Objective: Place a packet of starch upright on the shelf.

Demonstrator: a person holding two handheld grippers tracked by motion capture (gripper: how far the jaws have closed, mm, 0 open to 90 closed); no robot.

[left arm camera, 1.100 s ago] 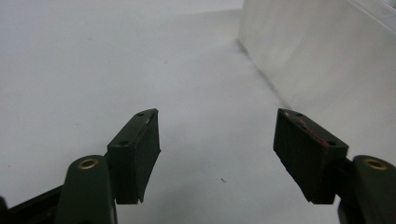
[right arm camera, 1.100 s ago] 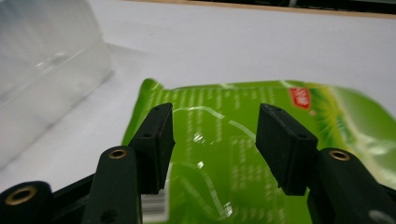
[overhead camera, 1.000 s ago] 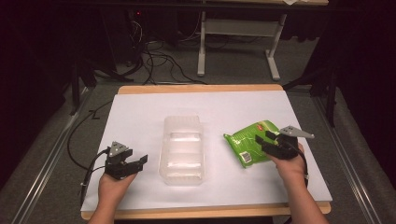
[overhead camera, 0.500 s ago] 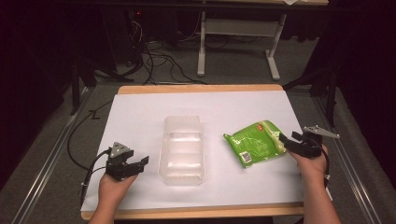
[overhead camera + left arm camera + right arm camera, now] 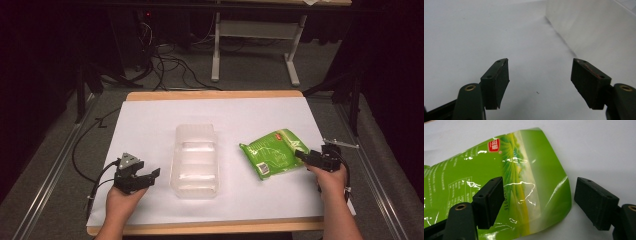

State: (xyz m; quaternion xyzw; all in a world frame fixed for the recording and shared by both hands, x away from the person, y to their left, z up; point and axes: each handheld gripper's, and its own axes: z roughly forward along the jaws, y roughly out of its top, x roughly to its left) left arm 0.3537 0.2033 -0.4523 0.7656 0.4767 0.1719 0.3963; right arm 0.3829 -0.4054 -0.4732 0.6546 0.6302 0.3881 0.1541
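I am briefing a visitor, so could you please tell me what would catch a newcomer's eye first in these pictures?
The bright green packet stands out, lying flat on the white table at its right side. The right gripper sits open at the packet's end. A clear plastic tub stands at the middle, with the left gripper open beside it.

dark room | grey floor [image 5: 250, 75] | white-legged desk [image 5: 255, 30] | cables [image 5: 170, 65]

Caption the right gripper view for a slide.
Open right gripper poised at the end of a glossy green packet lying on the white table.
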